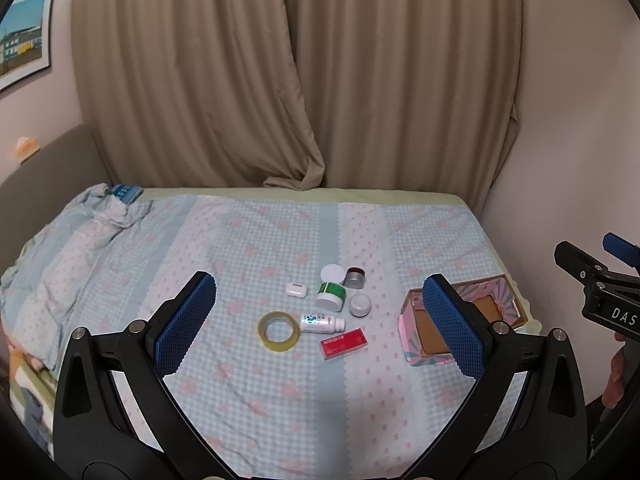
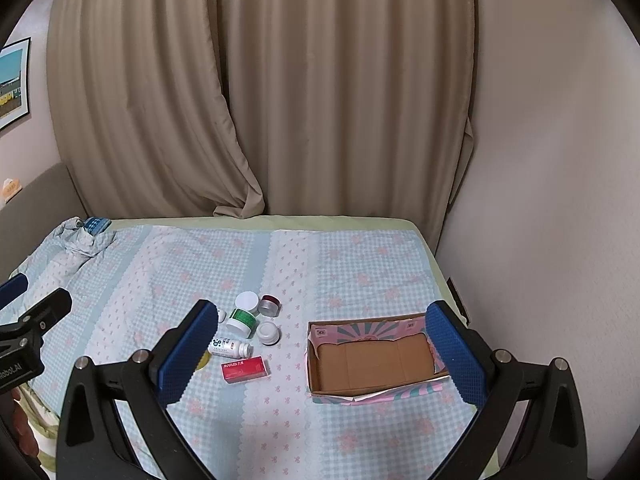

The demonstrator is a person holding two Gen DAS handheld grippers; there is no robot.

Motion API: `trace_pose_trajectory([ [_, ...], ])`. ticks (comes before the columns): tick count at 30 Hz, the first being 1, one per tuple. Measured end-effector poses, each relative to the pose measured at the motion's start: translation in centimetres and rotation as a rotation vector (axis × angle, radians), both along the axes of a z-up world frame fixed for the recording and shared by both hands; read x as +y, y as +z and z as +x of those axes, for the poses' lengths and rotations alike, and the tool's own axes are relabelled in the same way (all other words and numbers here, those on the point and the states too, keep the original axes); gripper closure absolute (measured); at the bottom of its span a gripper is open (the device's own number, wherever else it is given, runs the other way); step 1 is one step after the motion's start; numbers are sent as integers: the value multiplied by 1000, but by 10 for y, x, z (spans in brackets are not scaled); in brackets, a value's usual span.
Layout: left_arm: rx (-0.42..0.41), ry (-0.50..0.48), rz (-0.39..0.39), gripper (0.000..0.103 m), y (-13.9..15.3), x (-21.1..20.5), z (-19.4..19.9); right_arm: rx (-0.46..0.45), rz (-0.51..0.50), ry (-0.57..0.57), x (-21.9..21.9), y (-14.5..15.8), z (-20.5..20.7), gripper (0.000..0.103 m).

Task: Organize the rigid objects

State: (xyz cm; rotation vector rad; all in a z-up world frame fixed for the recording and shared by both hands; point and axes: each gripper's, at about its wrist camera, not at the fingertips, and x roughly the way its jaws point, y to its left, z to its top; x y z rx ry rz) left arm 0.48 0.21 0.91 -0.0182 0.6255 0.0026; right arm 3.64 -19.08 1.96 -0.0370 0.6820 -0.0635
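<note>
Small objects lie grouped on the bed: a yellow tape roll (image 1: pixel 279 330), a white bottle lying down (image 1: pixel 322 323) (image 2: pixel 230 347), a red box (image 1: pixel 344 343) (image 2: pixel 245 369), a green-banded jar (image 1: pixel 331 295) (image 2: pixel 241 321), a white lid (image 1: pixel 332 274) (image 2: pixel 247 301), a dark red-topped tin (image 1: pixel 355 277) (image 2: pixel 269 305), a small white jar (image 1: pixel 360 304) (image 2: pixel 268 332) and a white earbud case (image 1: pixel 296 289). An empty open cardboard box (image 1: pixel 492 312) (image 2: pixel 374 360) sits to their right. My left gripper (image 1: pixel 320 316) and right gripper (image 2: pixel 320 354) are open, empty, above the bed.
The bed has a blue-and-pink checked cover (image 1: pixel 280 400) (image 2: pixel 360 272). A bunched quilt (image 1: pixel 80 240) lies at the far left. Beige curtains (image 1: pixel 300 80) hang behind and a white wall (image 2: pixel 560 200) borders the bed's right edge.
</note>
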Motion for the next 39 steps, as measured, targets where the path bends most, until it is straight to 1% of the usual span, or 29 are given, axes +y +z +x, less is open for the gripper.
trace_pose_trajectory([
  [8, 1, -2, 2, 1, -2, 0, 0, -5, 4, 2, -3, -2, -1, 0],
  [16, 21, -15, -6, 1, -7, 0, 1, 2, 8, -1, -3, -2, 0, 0],
  [28, 28, -11, -4, 1, -9, -2, 3, 5, 14, 3, -3, -3, -3, 0],
  [39, 39, 3, -11, 0, -11, -2, -4, 7, 18, 5, -1, -2, -4, 0],
])
